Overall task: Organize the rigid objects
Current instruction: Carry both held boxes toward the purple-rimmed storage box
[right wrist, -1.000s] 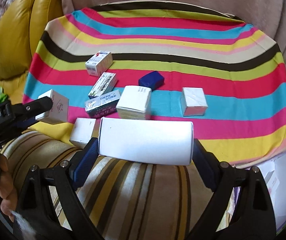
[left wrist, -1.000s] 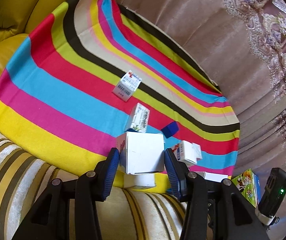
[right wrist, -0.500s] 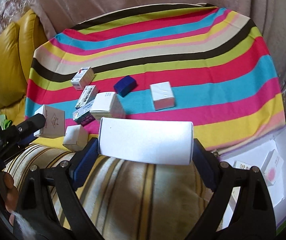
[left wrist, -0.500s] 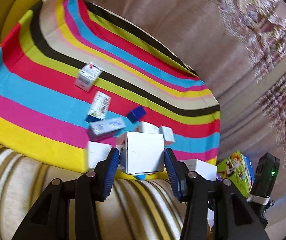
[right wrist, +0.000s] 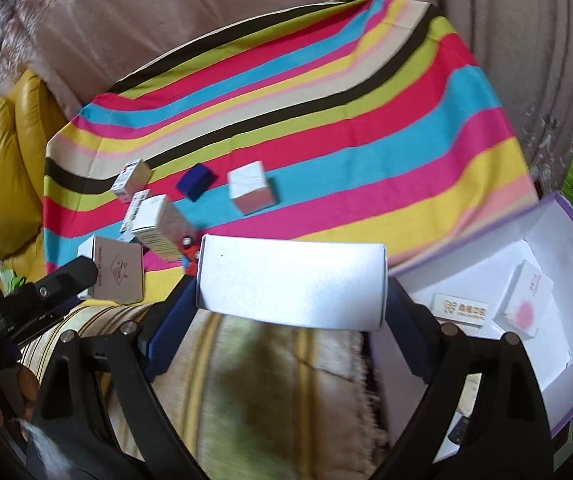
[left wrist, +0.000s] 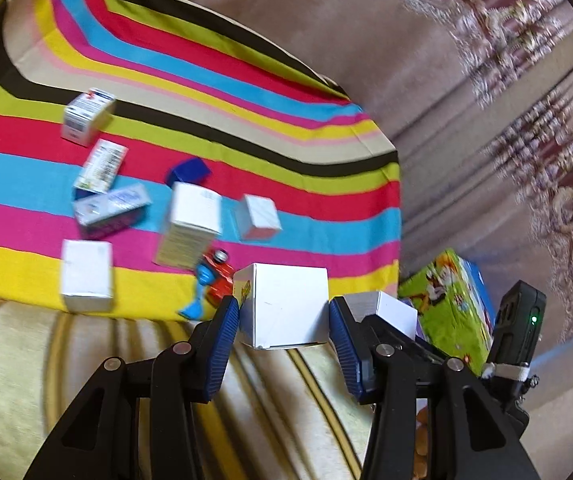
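Both claws are loaded. The left claw (left wrist: 283,312) is clenched on a small white cube box (left wrist: 284,306), its blue pads pressed flat on opposite side faces, so the box rides level and cannot twist. The right claw (right wrist: 291,285) grasps a long white box (right wrist: 291,282) across its length, ends against the pads; it spans nearly the whole opening, which is probably why it is taken that way.

To the right of the right claw, and a little lower, lies an open white storage box (right wrist: 542,236) with a purple rim. Two small packets already sit inside it, so I judge it to be the collecting place, and both held boxes look bound for it.

Ahead of both claws, spread on the striped cloth (left wrist: 206,92) over the sofa, the unsorted things wait: a dark blue block (left wrist: 189,171), a white cube (left wrist: 257,217), a tall white carton (left wrist: 190,230), several printed medicine cartons, and just ahead and left of the left claw something red and blue, maybe a toy, too blurred to be sure.

The long box should go in first and flat, with the cube beside it.
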Demonstrator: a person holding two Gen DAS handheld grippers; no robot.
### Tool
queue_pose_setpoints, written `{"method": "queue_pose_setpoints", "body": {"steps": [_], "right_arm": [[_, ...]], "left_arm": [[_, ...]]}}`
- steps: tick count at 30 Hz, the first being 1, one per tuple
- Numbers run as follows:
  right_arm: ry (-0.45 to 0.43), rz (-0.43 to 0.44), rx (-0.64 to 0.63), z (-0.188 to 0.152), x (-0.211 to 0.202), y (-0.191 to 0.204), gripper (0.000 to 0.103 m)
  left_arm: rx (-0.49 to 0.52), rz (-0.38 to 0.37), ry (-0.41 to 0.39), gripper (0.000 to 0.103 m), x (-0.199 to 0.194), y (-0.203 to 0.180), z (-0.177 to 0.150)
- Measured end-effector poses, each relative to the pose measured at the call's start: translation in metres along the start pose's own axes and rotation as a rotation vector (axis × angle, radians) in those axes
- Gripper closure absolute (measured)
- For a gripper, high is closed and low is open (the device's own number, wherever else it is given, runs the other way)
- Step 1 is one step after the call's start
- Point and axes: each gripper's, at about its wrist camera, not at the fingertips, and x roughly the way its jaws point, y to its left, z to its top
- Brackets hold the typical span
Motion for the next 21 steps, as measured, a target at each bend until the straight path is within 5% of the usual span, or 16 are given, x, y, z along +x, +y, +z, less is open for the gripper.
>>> {"method": "queue_pose_setpoints", "body": {"steps": [21], "right_arm": [[0.004,-0.180,0.168,-0.022,-0.021,-0.103,0.011]], "left_arm": [[0.082,-0.185,0.224,0.055,0.060,-0.073,-0.029]]}}
